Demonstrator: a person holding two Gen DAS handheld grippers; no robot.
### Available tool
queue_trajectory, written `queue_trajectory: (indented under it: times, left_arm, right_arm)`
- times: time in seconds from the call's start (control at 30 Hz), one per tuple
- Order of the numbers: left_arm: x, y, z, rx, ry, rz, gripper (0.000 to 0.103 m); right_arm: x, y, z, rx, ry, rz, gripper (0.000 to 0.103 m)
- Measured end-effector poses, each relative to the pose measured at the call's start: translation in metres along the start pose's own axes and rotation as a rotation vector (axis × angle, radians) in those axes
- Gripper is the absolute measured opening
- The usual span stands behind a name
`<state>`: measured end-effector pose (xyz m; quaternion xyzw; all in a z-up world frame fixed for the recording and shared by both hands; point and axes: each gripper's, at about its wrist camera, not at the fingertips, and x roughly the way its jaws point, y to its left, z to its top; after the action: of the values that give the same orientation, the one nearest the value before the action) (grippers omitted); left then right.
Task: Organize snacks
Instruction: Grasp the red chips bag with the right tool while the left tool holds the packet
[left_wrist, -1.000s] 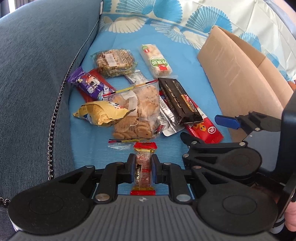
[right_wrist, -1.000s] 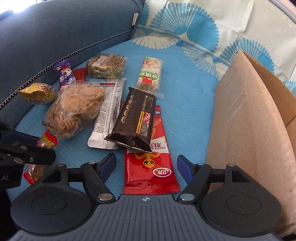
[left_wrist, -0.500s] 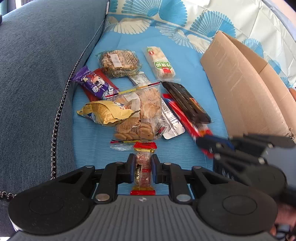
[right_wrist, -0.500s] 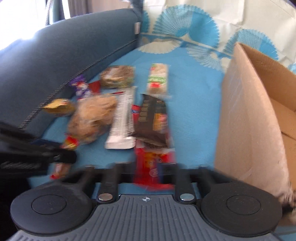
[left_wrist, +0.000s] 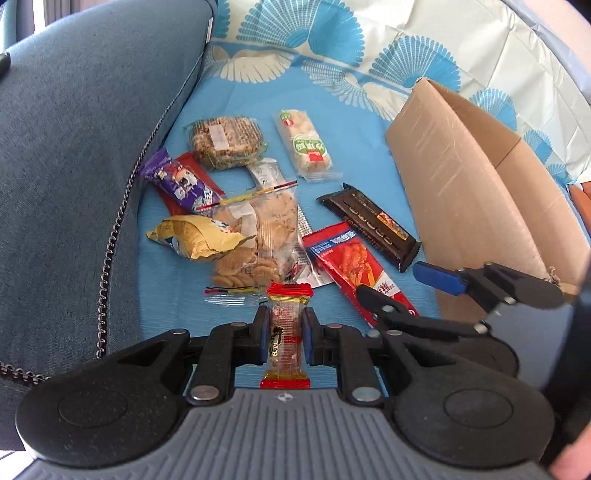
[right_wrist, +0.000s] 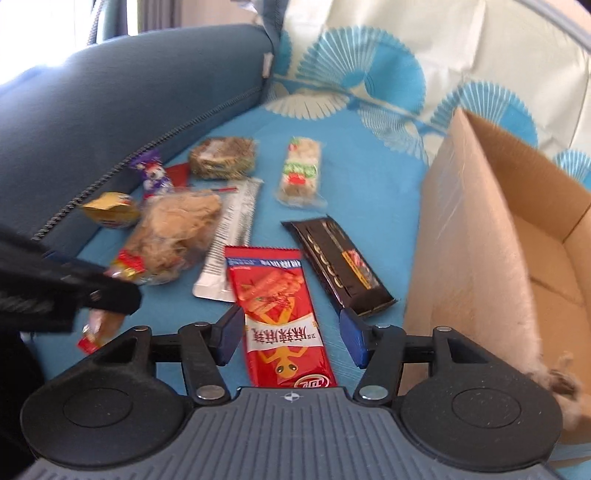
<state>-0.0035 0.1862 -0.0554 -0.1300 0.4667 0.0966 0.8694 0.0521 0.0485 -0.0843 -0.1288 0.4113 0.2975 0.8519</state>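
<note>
The right gripper (right_wrist: 288, 338) has its fingers apart astride the red snack packet (right_wrist: 282, 310), its long axis running along them, while the left gripper (left_wrist: 286, 339) clamps a small candy (left_wrist: 287, 338).

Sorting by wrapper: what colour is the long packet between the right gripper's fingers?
Red packet with white lettering; clearest in the right wrist view.

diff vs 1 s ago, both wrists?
The black bar that lay across the red packet now lies beside it, nearer the box. The right hand-held gripper closed briefly and is open again around the packet. The left hand-held gripper still clamps the small candy.
</note>
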Motion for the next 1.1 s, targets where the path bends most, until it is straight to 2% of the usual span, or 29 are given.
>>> queue_trajectory:
  times: [0.07,0.17,0.27,0.3,0.37,0.53,0.67,0.8,0.9,0.93,1.0,1.1]
  left_arm:
    - [0.007,0.004,0.000,-0.009,0.016,0.000,0.020]
    - [0.013,0.009,0.000,-0.028,0.034,-0.012,0.020]
    - [0.016,0.012,-0.001,-0.035,0.039,-0.016,0.020]
    - [0.017,0.012,-0.001,-0.036,0.041,-0.015,0.020]
    - [0.017,0.012,-0.001,-0.034,0.040,-0.013,0.021]
    - [0.014,0.010,-0.003,-0.024,0.031,-0.014,0.028]
    - [0.009,0.011,-0.006,-0.027,0.029,-0.021,0.031]
    - [0.005,0.013,-0.011,-0.047,0.051,-0.050,0.034]
    - [0.005,0.010,-0.014,-0.038,0.061,-0.041,0.034]
    - [0.006,0.008,-0.015,-0.028,0.061,-0.034,0.034]
    - [0.010,0.005,-0.014,-0.019,0.069,-0.021,0.034]
    - [0.016,0.003,-0.014,-0.010,0.083,-0.008,0.034]
  right_arm:
    - [0.011,-0.001,0.001,-0.008,0.028,0.012,0.070]
    - [0.024,0.002,0.002,-0.032,0.048,0.006,0.074]
    - [0.029,-0.003,0.005,0.016,0.061,0.032,0.074]
    - [0.031,-0.006,0.005,0.051,0.073,0.059,0.072]
    - [0.029,-0.011,0.005,0.098,0.074,0.095,0.054]
    - [0.018,-0.009,0.003,0.104,0.063,0.141,0.044]
    - [0.003,-0.002,-0.003,0.090,0.052,0.139,0.038]
    - [-0.014,0.003,-0.013,0.072,0.096,0.110,0.038]
    - [-0.021,0.005,-0.020,0.063,0.120,0.124,0.041]
    - [-0.022,0.005,-0.021,0.062,0.121,0.137,0.045]
    - [-0.021,0.004,-0.022,0.060,0.112,0.151,0.046]
    - [-0.016,0.003,-0.024,0.059,0.121,0.153,0.055]
